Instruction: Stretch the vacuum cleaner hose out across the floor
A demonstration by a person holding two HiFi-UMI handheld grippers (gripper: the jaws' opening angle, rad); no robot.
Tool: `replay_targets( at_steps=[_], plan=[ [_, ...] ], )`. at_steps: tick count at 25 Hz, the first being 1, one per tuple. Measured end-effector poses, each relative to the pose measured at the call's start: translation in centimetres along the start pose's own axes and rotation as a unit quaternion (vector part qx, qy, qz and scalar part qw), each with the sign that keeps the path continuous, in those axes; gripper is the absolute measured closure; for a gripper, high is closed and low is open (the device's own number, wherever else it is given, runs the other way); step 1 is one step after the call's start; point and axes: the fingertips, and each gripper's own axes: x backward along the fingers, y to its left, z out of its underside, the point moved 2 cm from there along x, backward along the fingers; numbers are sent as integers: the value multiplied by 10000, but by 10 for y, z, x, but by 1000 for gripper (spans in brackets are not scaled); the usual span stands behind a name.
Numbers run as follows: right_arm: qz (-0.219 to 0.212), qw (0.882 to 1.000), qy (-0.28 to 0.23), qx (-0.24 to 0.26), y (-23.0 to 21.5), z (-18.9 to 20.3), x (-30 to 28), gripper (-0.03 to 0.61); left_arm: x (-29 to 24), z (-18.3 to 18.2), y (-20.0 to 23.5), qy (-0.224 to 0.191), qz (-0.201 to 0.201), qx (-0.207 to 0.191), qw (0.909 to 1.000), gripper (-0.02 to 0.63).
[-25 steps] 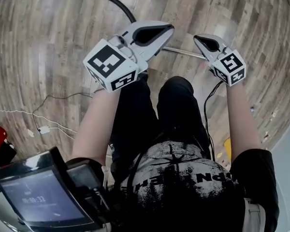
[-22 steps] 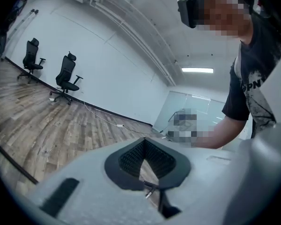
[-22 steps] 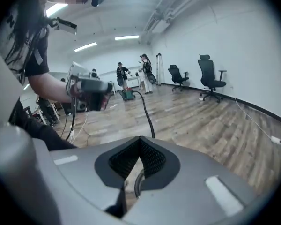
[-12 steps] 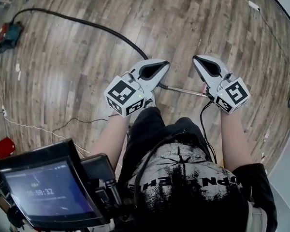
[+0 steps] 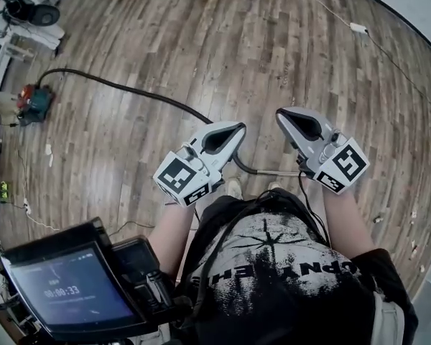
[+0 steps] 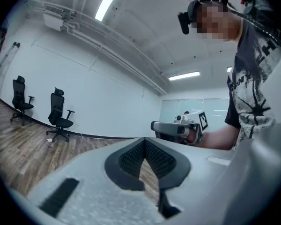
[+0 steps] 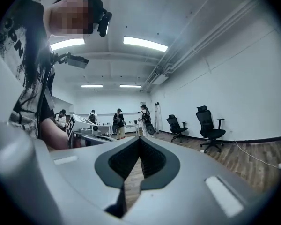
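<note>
1. The vacuum cleaner, red and teal, is seen at the far left of the floor. It is judged the heavy end, likely to roll or tip if pulled hard.
2. The hose is laid from it in a long shallow curve rightward to the person's feet. It is judged light and soft, and apt to spring back into a bend once released.
3. The left claw is held level, well above the hose. Its pads are pressed together with nothing between them.
4. The metal tube at the hose's end is seen on the floor, below and between the two claws. It is judged stiff and smooth, perhaps slippery, so the joint of hose and tube is thought the surest place to be gripped.
5. The right claw is likewise closed on nothing, well apart from the tube.
6. A thin cable is trailed over the floor at lower left, and a white cable at upper right. Either could be snagged. Office chairs are stood by the wall, well apart from the hose.
</note>
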Motion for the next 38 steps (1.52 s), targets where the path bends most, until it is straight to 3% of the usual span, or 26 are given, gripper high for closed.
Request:
replay_targets(
  at_steps=[7,13,19,27,38],
  plan=[
    [-897,9958,14,172,-33,-24,17,572,-32,-37,0,-185,-908,-22,9957,614],
    [-1606,9862,26,403,-15,-28,55,572,-36,-39,-50,-487,-1546,-164,9866,614],
    [-1994,9788,40,468,0,-27,104,572,-52,-20,-110,-517,-1887,-143,9806,614],
    [-2020,9778,195,515,-22,-21,89,572,-57,-20,-93,-501,-2130,-159,9756,614],
    [-1934,9768,327,864,-21,-18,96,572,-67,-20,-98,-493,-2031,-262,9776,614]
  ],
)
